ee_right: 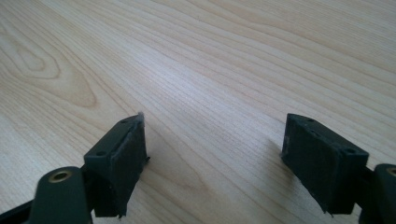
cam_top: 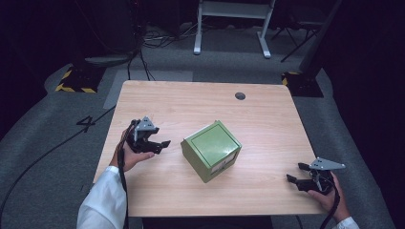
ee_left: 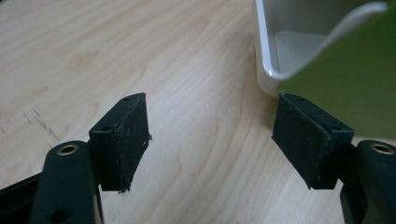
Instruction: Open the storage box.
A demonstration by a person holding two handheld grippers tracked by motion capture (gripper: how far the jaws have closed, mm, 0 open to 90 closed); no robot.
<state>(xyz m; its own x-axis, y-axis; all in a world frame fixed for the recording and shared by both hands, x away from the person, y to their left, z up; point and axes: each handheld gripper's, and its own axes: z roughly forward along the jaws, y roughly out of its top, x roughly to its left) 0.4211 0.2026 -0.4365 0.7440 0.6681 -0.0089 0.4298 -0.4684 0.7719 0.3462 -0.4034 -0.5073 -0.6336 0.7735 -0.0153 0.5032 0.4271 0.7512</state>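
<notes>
A green box (cam_top: 211,149) stands near the middle of the wooden table (cam_top: 191,105), turned corner-on to me. My left gripper (cam_top: 160,147) is held just left of it, jaws pointing at the box, a small gap away. In the left gripper view the gripper (ee_left: 210,140) is open with only bare wood between its pads, and the box's green face (ee_left: 345,79) and a white hollow part (ee_left: 280,46) lie just beyond the right fingertip. My right gripper (cam_top: 295,172) rests near the table's front right corner, well clear of the box. In the right gripper view that gripper (ee_right: 212,163) is open over bare wood.
A round dark cable hole (cam_top: 240,96) sits in the table's far right part. Beyond the table is grey floor with cables (cam_top: 143,62), a white frame's legs (cam_top: 229,28) and a yellow-black striped base (cam_top: 76,81). A white sleeve (cam_top: 102,200) comes in at the bottom left.
</notes>
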